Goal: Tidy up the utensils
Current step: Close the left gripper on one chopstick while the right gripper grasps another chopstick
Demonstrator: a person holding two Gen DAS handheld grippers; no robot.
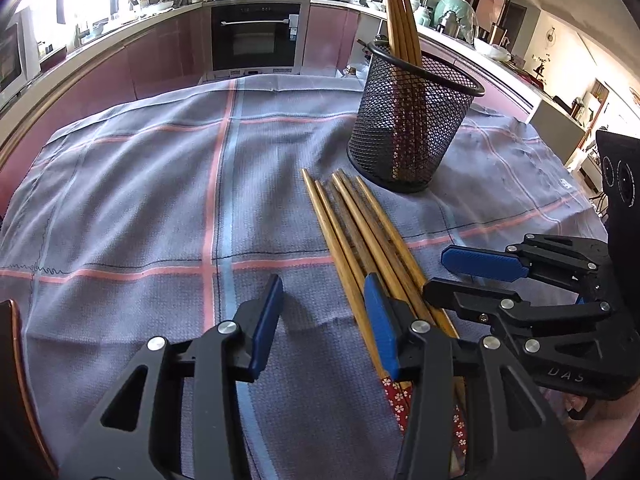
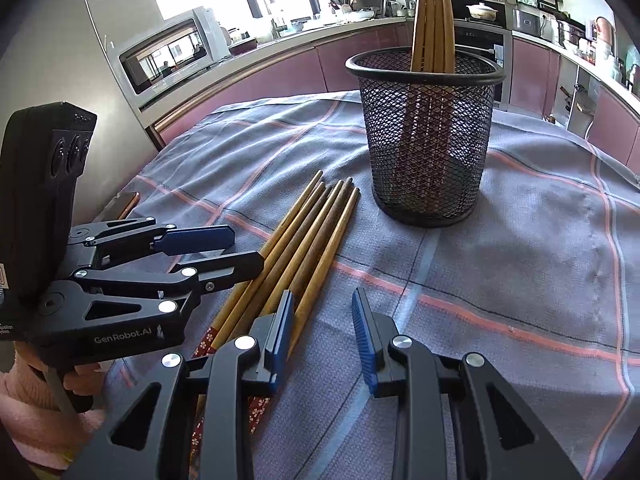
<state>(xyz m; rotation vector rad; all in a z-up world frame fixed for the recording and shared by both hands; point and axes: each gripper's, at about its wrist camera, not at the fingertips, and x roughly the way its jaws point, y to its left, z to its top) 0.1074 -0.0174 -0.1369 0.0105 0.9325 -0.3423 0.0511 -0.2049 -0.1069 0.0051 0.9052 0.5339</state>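
Several wooden chopsticks with red flowered ends lie side by side on the checked cloth, tips pointing at a black mesh cup. They also show in the right wrist view, as does the cup. The cup stands upright and holds several chopsticks. My left gripper is open and empty, its right finger over the lying chopsticks. My right gripper is open and empty, just right of the chopsticks. Each gripper shows in the other's view: the right one and the left one.
A grey cloth with pink and blue stripes covers the table. A phone lies at the cloth's left edge. Kitchen counters, an oven and a microwave stand beyond the table.
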